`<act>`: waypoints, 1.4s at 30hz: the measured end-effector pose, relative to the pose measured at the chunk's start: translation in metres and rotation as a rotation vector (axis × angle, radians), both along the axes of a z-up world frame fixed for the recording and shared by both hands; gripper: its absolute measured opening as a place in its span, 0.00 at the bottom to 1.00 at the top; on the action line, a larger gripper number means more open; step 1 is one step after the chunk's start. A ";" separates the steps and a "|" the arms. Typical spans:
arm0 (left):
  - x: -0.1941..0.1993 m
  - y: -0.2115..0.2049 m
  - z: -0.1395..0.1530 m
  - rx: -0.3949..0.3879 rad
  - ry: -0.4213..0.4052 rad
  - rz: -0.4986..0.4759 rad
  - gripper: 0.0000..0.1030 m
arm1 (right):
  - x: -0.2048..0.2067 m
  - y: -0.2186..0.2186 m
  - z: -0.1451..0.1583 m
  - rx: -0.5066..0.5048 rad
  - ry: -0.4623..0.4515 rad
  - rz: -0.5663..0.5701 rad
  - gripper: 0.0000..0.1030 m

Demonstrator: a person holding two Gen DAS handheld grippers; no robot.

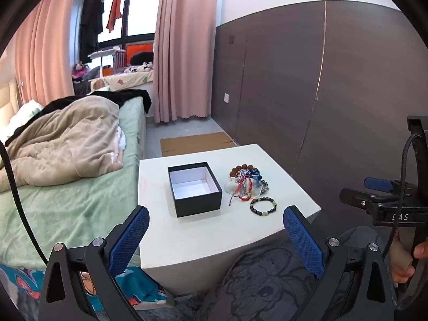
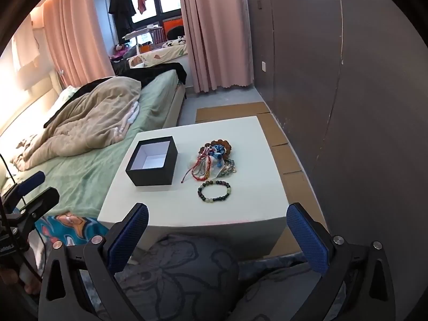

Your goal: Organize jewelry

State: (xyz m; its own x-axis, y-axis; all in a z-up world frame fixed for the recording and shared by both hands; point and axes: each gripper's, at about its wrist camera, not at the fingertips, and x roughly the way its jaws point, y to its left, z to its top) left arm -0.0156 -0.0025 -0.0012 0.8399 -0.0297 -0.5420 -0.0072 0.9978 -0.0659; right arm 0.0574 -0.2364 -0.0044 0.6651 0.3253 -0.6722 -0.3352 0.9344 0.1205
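Note:
An open black box (image 1: 194, 188) with a white, empty inside sits on a small white table (image 1: 187, 238). Right of it lies a pile of tangled bracelets and cords (image 1: 247, 183), and nearer me a single dark beaded bracelet (image 1: 263, 206) lies flat. The same box (image 2: 152, 160), pile (image 2: 215, 161) and beaded bracelet (image 2: 214, 190) show in the right wrist view on the table (image 2: 240, 208). My left gripper (image 1: 216, 214) is open and empty, held before the table's near edge. My right gripper (image 2: 217, 212) is open and empty, also short of the table.
A bed with a green sheet (image 1: 67, 200) and beige blanket (image 1: 67, 139) lies left of the table. A dark panelled wall (image 1: 321, 93) runs along the right. Cardboard (image 2: 283, 144) covers the floor beyond and beside the table. My knees in patterned fabric (image 2: 187, 272) are below.

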 end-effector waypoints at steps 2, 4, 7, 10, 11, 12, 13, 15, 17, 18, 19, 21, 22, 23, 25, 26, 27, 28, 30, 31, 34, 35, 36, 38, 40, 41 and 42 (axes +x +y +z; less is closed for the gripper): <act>0.000 0.001 0.001 0.000 -0.004 -0.001 0.97 | 0.000 0.002 0.000 0.000 -0.008 0.001 1.00; 0.000 0.002 0.002 -0.013 -0.005 0.002 0.97 | -0.001 0.004 0.000 0.003 -0.012 0.003 1.00; -0.001 0.005 0.004 -0.032 -0.010 0.010 0.97 | -0.002 0.005 0.001 0.005 -0.020 0.005 1.00; -0.001 0.008 0.005 -0.033 -0.013 0.020 0.97 | 0.002 0.011 -0.001 -0.010 -0.007 0.002 1.00; -0.002 0.008 0.005 -0.035 -0.012 0.019 0.97 | 0.002 0.010 0.000 -0.009 -0.005 0.002 1.00; -0.002 0.009 0.005 -0.036 -0.012 0.019 0.97 | 0.000 0.011 0.001 -0.016 -0.012 0.001 1.00; -0.002 0.009 0.005 -0.035 -0.013 0.021 0.97 | 0.000 0.010 0.002 -0.016 -0.010 0.002 1.00; -0.002 0.009 0.004 -0.034 -0.013 0.027 0.97 | 0.001 0.010 0.003 -0.016 -0.009 0.006 1.00; -0.003 0.010 0.004 -0.035 -0.012 0.023 0.97 | 0.001 0.010 0.001 -0.014 -0.011 0.006 1.00; -0.003 0.010 0.004 -0.031 -0.013 0.025 0.97 | -0.001 0.011 0.000 -0.014 -0.016 0.005 1.00; -0.004 0.010 0.004 -0.029 -0.015 0.028 0.97 | -0.001 0.010 0.003 -0.010 -0.018 0.006 1.00; -0.004 0.010 0.004 -0.032 -0.013 0.025 0.97 | 0.001 0.012 0.006 -0.011 -0.026 0.013 1.00; -0.005 0.011 0.005 -0.035 -0.013 0.023 0.97 | -0.001 0.012 0.006 -0.013 -0.028 0.016 1.00; -0.005 0.011 0.005 -0.036 -0.013 0.023 0.97 | 0.000 0.011 0.006 -0.014 -0.027 0.019 1.00; -0.005 0.010 0.005 -0.032 -0.012 0.025 0.97 | -0.001 0.012 0.006 -0.019 -0.031 0.025 1.00; -0.006 0.011 0.005 -0.033 -0.014 0.023 0.97 | -0.001 0.012 0.006 -0.021 -0.032 0.026 1.00; -0.006 0.012 0.005 -0.036 -0.016 0.023 0.97 | -0.001 0.012 0.005 -0.020 -0.032 0.024 1.00; -0.006 0.012 0.005 -0.038 -0.016 0.023 0.97 | -0.001 0.011 0.005 -0.018 -0.031 0.025 1.00; -0.005 0.011 0.005 -0.037 -0.015 0.024 0.97 | -0.003 0.013 0.006 -0.018 -0.032 0.023 1.00; -0.006 0.011 0.005 -0.039 -0.017 0.024 0.97 | -0.003 0.014 0.007 -0.020 -0.033 0.023 1.00; -0.005 0.010 0.005 -0.034 -0.017 0.026 0.97 | -0.003 0.012 0.007 -0.016 -0.034 0.022 1.00; -0.005 0.010 0.005 -0.034 -0.018 0.025 0.97 | -0.003 0.013 0.008 -0.016 -0.035 0.022 1.00; -0.005 0.010 0.005 -0.036 -0.018 0.025 0.97 | -0.003 0.012 0.008 -0.016 -0.037 0.023 1.00; -0.006 0.010 0.006 -0.043 -0.021 0.022 0.97 | -0.004 0.012 0.009 -0.016 -0.039 0.023 1.00; -0.007 0.012 0.008 -0.046 -0.032 0.031 0.97 | -0.005 0.013 0.010 -0.016 -0.040 0.023 1.00; -0.007 0.012 0.008 -0.047 -0.034 0.032 0.97 | -0.005 0.013 0.010 -0.016 -0.040 0.023 1.00; -0.007 0.013 0.009 -0.047 -0.033 0.031 0.97 | -0.006 0.013 0.011 -0.018 -0.041 0.022 1.00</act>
